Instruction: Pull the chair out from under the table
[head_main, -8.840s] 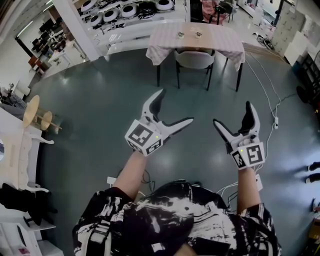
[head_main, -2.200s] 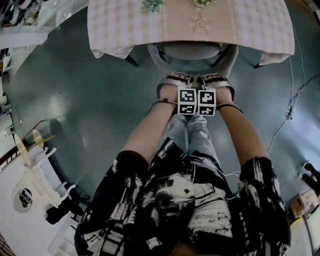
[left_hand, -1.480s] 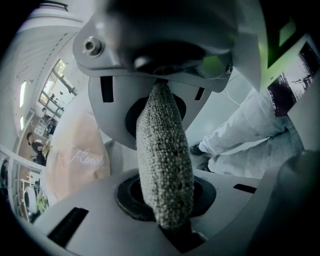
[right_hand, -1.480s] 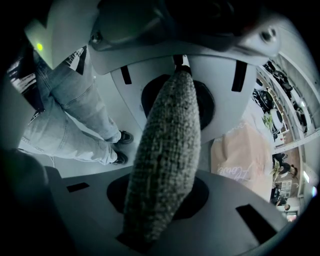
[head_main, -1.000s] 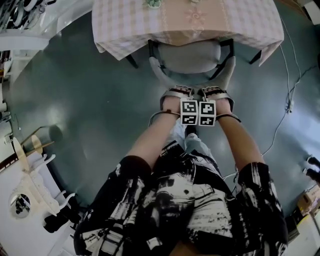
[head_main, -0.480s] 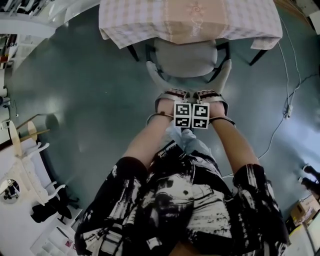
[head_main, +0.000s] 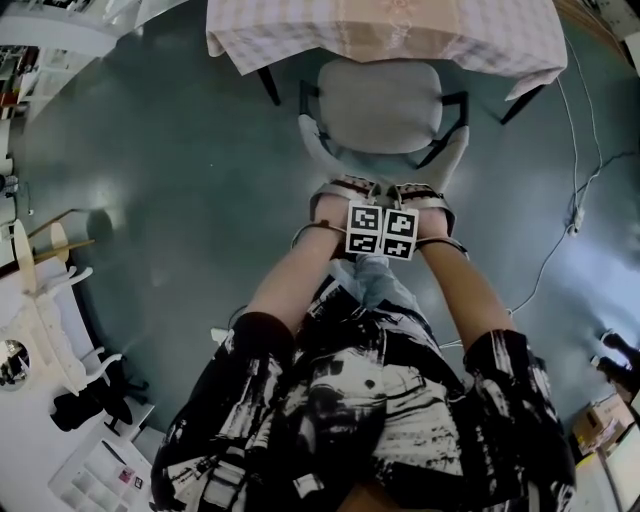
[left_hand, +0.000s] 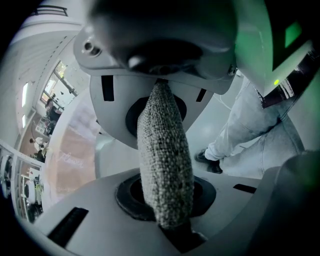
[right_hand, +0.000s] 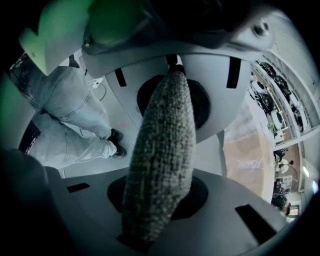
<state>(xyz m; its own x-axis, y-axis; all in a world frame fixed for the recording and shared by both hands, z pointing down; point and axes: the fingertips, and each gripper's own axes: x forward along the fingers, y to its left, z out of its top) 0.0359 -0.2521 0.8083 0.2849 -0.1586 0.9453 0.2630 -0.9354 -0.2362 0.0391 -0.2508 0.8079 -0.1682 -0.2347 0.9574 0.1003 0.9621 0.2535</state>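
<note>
In the head view the grey upholstered chair (head_main: 380, 95) stands with most of its seat out from under the table, which has a pink checked cloth (head_main: 290, 30). Its curved backrest (head_main: 312, 150) faces me. My left gripper (head_main: 345, 195) and right gripper (head_main: 422, 197) sit side by side on the backrest's top edge, marker cubes touching. The left gripper view has the backrest's woven edge (left_hand: 160, 130) pinched between the jaws of the left gripper (left_hand: 165, 162). The right gripper view shows the same fabric edge (right_hand: 162, 145) clamped in the right gripper (right_hand: 165, 167).
My jeans-clad legs (head_main: 375, 285) stand just behind the chair. A white cable with a power strip (head_main: 577, 215) trails over the dark floor on the right. White furniture and wooden parts (head_main: 40, 300) line the left side. A dark shoe (head_main: 620, 350) shows at the right edge.
The chair has slid away from the table toward me, so more of its seat shows outside the cloth. Both grippers kept their hold on the backrest.
</note>
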